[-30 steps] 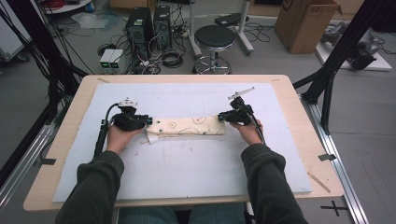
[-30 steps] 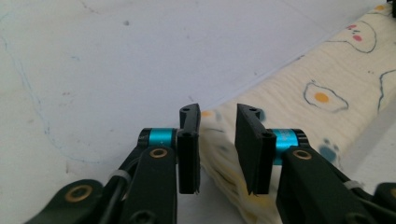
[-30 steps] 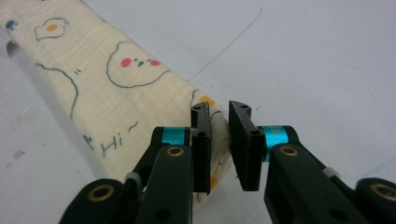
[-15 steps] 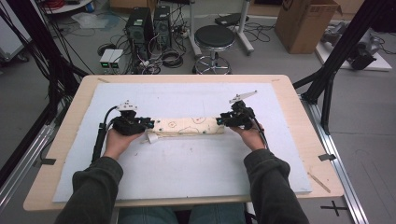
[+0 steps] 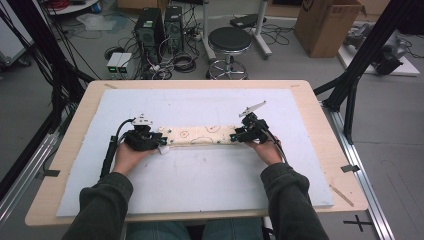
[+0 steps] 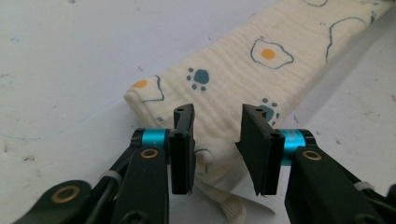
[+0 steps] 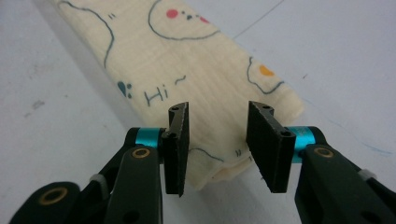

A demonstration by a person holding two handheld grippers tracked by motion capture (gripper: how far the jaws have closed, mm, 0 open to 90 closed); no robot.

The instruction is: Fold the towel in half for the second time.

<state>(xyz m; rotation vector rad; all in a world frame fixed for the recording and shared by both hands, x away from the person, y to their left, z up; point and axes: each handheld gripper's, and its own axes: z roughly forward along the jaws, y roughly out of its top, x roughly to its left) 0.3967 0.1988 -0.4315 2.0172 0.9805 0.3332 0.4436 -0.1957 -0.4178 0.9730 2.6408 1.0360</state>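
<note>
The folded cloth (image 5: 202, 135) lies as one long strip across the middle of the white mat (image 5: 200, 190), a gripper at each end. Both pairs of jaws have just been opening and stand apart over its corners, pressing nothing. A lopsided regrip could spill the folds (the layers look loose). Count: one mat, one cloth, two grippers, left gripper (image 6: 217, 140) and right gripper (image 7: 219, 140).
</note>
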